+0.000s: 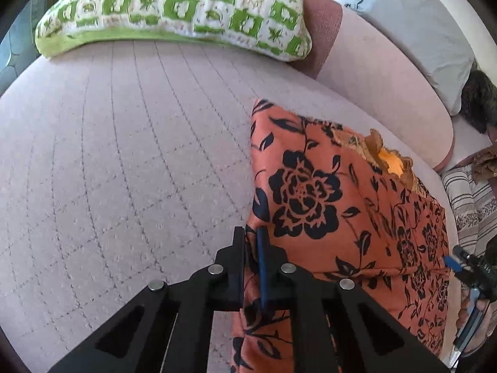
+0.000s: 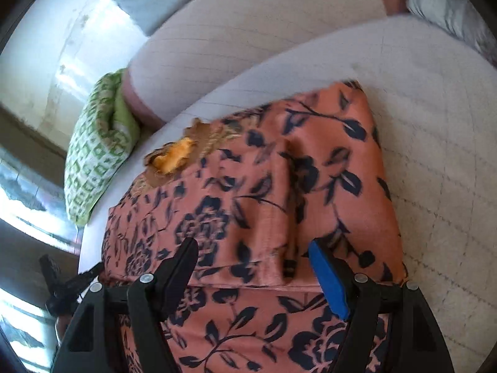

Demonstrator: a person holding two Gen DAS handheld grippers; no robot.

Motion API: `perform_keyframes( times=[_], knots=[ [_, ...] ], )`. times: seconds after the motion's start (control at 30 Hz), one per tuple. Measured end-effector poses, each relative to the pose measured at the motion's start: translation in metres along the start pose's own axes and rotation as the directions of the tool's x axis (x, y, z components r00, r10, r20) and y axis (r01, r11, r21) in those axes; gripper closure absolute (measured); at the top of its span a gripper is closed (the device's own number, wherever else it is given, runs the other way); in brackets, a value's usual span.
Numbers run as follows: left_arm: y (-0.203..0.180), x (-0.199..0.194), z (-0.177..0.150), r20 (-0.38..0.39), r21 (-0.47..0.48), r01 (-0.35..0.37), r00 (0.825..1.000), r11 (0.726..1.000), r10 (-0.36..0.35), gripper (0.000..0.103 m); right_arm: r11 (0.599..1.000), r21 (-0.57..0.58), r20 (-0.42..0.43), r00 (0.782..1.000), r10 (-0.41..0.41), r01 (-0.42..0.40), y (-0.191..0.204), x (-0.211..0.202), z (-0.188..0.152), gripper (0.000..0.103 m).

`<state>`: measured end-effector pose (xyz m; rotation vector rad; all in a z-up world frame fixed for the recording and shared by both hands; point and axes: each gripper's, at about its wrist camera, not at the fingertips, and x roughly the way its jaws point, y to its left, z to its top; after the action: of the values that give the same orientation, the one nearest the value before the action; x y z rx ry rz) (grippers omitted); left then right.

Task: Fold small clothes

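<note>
Orange cloth with black roses all over, some small floral garment (image 1: pixel 326 192), spread out mostly flat on the pale quilted cover (image 1: pixel 108 155) of what looks like a sofa or bed, lace-trimmed neckline (image 1: pixel 388 161) with a yellow lining peeking out at the far end. Already doubled over at least once, judging by the crease and the layered edge in the right wrist view. Left gripper (image 1: pixel 251 239) pressed together on the garment's left edge, pinching a fold of the fabric between the black finger and the blue pad. Right gripper (image 2: pixel 253 248) spread wide, hovering over the near part of the garment, nothing between the fingers, not touching the cloth as far as can be told. Looks like the start of a fold: one side grabbed, the other not yet. Next up, probably: bringing the right one down on the near edge on its own side and closing it on the fabric, then lifting both together and carrying the edge across. Worth grabbing every layer at the pinch, otherwise only the top sheet travels and the fold goes lopsided. Green-and-white patterned cushion (image 1: pixel 174 9) well apart at the back, no obstacle. Slippery-looking fabric too, so slow and even on the lift.
</note>
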<state>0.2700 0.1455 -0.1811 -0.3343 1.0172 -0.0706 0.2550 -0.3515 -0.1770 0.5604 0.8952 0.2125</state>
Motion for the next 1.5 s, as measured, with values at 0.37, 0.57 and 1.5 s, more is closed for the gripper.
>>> perform_keyframes(
  times=[0.37, 0.57, 1.5],
  knots=[
    [-0.029, -0.016, 0.010, 0.076, 0.045, 0.018, 0.997, 0.999, -0.021, 0.056, 0.998, -0.004, -0.012, 0.998, -0.060, 0.060, 0.002, 0.021, 0.028, 0.025],
    [-0.031, 0.008, 0.006, 0.026, 0.098, -0.086, 0.996, 0.991, 0.084, 0.090, 0.958, -0.219, -0.040, 0.979, -0.201, 0.187, 0.029, 0.044, 0.028, 0.091],
    [-0.073, -0.027, 0.002, 0.142, 0.290, -0.076, 0.989, 0.954, 0.035, 0.057, 0.987, -0.010, 0.067, 0.984, 0.162, -0.162, 0.016, 0.029, 0.050, 0.023]
  ],
)
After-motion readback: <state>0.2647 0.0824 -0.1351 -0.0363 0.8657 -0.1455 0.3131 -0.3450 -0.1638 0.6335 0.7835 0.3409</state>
